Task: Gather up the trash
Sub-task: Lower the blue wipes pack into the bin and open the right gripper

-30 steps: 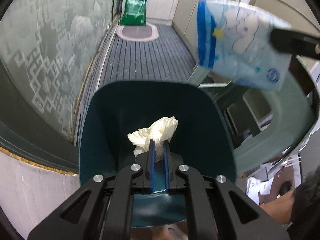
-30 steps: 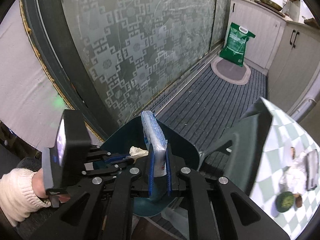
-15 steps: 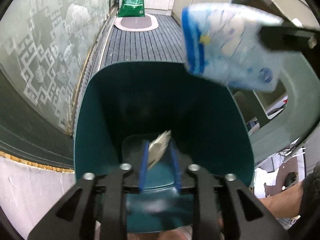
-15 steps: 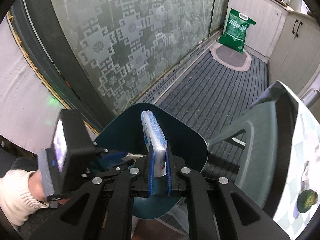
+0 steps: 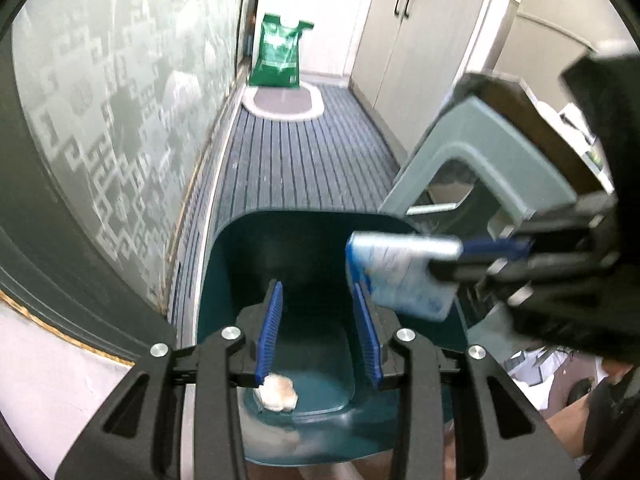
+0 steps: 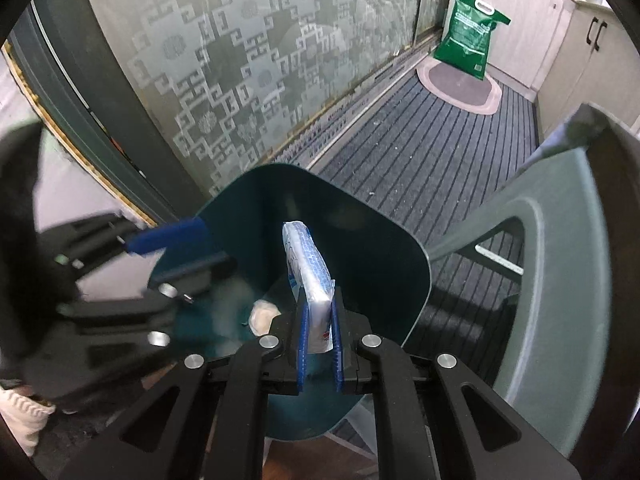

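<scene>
Bin (image 5: 248,264): a dark teal plastic bin is standing on the floor, its mouth facing up under both grippers; its far wall is showing bare in both views (image 6: 360,232).

Tissue (image 5: 278,391): 1 crumpled whitish wad is lying on the bottom of the bin, loose, touching no gripper; in the right wrist view (image 6: 264,314) it is sitting just left of the held packet.

Left gripper (image 5: 318,336): its 2 blue pads are standing apart with nothing between them, hanging over the open bin; the right wrist view (image 6: 160,252) is showing it blurred at the bin's left rim.

Right gripper (image 6: 318,340): its 2 blue pads are clamping the lower end of the packet; in the left wrist view (image 5: 472,256) it is reaching in from the right, blurred.

Packet (image 6: 308,264): 1 flat blue-and-white plastic packet is standing on edge between the right pads, over the mouth of the bin; the left wrist view (image 5: 396,280) is showing its printed face, hanging by the bin's right rim.

Chair (image 6: 552,320): a grey-green plastic chair is standing just right of the bin.

Floor mat (image 5: 304,168): a dark ribbed mat is running away from the bin toward the cupboards.

Green bag (image 6: 468,40): 1 green sack is standing upright at the far end, beside an oval rug (image 6: 460,88).

Glass door (image 6: 260,60): frosted panels with a square pattern are lining the left side.

Sleeve (image 6: 20,420): a cream knitted cuff is showing at the lower left edge.
</scene>
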The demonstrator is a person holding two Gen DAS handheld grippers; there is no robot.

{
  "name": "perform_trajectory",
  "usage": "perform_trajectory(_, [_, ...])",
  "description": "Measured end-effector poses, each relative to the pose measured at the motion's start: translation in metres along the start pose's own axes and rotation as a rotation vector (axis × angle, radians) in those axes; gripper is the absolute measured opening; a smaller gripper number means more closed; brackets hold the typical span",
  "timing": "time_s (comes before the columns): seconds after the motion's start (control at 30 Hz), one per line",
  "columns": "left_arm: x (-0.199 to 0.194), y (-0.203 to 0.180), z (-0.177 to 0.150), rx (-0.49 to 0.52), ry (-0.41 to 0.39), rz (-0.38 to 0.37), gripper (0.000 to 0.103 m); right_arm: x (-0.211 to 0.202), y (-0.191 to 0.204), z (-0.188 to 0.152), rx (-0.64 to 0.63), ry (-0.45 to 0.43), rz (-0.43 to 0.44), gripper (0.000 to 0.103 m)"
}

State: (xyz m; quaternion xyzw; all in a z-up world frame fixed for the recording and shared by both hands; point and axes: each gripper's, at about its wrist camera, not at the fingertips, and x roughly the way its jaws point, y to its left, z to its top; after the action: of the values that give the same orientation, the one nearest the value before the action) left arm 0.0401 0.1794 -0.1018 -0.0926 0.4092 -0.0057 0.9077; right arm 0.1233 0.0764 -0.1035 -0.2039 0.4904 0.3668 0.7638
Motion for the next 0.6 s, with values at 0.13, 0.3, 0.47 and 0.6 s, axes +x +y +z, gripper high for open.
perform_trajectory(0.13, [-0.014,-0.003,0.007,-0.007,-0.057,-0.004,0.037,0.013,0.0,-0.004,0.016,0.017,0.018,0.01])
perform_trajectory(0.3, [-0.03,-0.004,0.02,-0.015,-0.12,-0.008,0.034,0.029,0.001,-0.011,0.013,0.047,0.017,0.01])
perform_trajectory(0.47, [-0.046,-0.005,0.032,-0.034,-0.177,-0.017,0.031,0.045,0.0,-0.022,0.01,0.082,0.022,0.01])
perform_trajectory(0.6, [-0.059,-0.009,0.036,-0.038,-0.215,-0.023,0.028,0.057,0.002,-0.027,-0.005,0.107,0.02,0.01])
